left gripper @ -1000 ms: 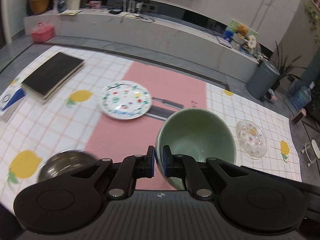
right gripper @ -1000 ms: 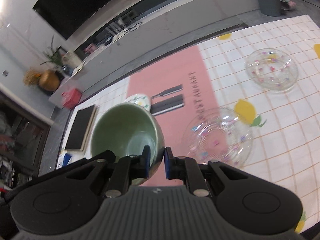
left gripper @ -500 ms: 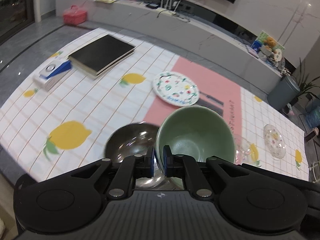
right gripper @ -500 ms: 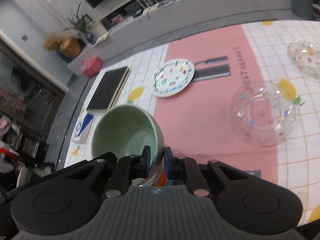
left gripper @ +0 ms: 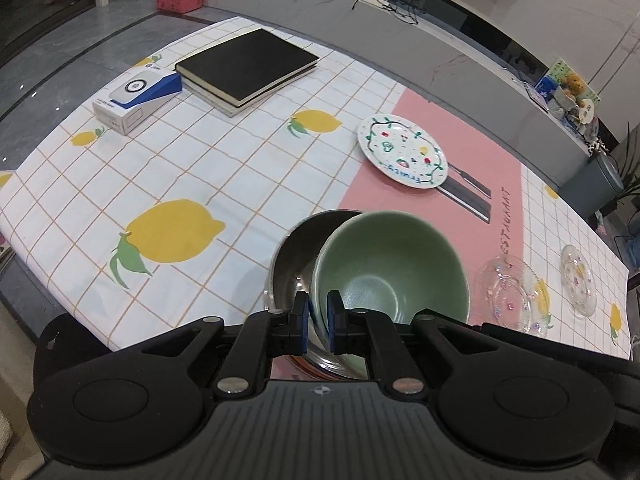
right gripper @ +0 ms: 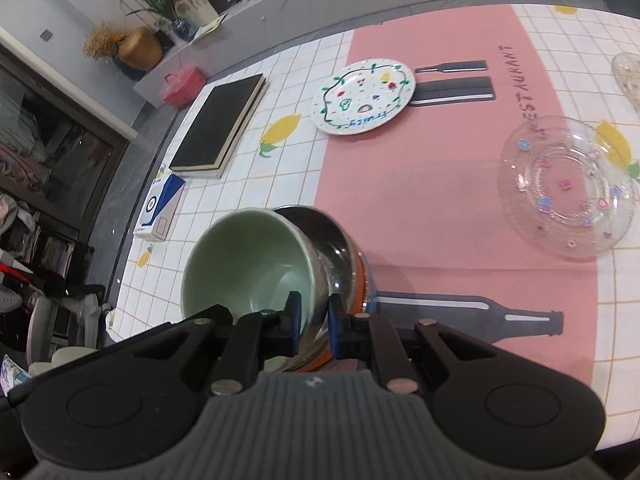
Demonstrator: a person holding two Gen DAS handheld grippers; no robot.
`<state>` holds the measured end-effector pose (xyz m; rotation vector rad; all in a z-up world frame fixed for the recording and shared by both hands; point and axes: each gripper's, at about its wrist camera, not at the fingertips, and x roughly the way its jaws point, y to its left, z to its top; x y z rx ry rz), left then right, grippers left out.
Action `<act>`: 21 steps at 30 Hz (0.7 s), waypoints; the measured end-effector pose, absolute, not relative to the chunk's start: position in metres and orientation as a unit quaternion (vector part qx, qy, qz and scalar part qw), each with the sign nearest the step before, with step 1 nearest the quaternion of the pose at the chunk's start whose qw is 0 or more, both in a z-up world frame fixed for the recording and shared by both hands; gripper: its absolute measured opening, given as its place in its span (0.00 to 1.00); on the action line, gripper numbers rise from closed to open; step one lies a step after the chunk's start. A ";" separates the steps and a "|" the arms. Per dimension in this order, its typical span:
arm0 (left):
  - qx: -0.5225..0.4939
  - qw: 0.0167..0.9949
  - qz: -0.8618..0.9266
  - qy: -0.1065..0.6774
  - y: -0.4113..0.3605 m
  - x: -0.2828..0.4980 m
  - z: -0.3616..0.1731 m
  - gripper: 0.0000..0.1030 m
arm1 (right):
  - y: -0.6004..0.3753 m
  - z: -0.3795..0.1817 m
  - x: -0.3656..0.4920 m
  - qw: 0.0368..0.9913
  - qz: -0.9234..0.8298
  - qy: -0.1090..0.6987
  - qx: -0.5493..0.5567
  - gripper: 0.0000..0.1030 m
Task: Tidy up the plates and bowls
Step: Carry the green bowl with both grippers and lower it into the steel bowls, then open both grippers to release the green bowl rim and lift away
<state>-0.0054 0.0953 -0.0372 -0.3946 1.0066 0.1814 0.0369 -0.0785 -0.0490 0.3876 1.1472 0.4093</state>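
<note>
Two grippers clamp the same green bowl from opposite sides of its rim. Under everything lies the tabletop, covered by a white checked cloth with lemon prints and a pink panel. At its far left corner rests a black book stacked on another, with a blue-and-white box just beside it. Nearer the middle, on the edge of the pink panel, sits the painted white plate. To the right a clear glass plate with small coloured dots lies flat, and a smaller glass dish sits beyond it, apart from it.

Near the front edge, the green bowl is tilted, its lower side resting inside a steel bowl, which in the right wrist view sits on top of an orange-rimmed bowl. The left gripper is closed on the green bowl's near rim, one finger inside and one outside. The right gripper likewise pinches the rim, its inner finger within the bowl and the other against the outer wall.
</note>
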 end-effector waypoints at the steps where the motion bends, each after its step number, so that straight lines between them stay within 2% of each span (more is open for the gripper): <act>1: -0.187 0.852 0.087 0.482 0.097 -0.004 -0.039 0.10 | -0.076 -0.051 0.039 0.802 0.191 0.537 0.177 0.11; 15: -0.188 0.837 0.085 0.507 0.106 0.010 -0.057 0.11 | -0.057 -0.067 0.057 0.794 0.181 0.564 0.137 0.10; 21: -0.189 0.833 0.082 0.513 0.106 0.014 -0.058 0.13 | -0.054 -0.065 0.059 0.795 0.182 0.565 0.127 0.18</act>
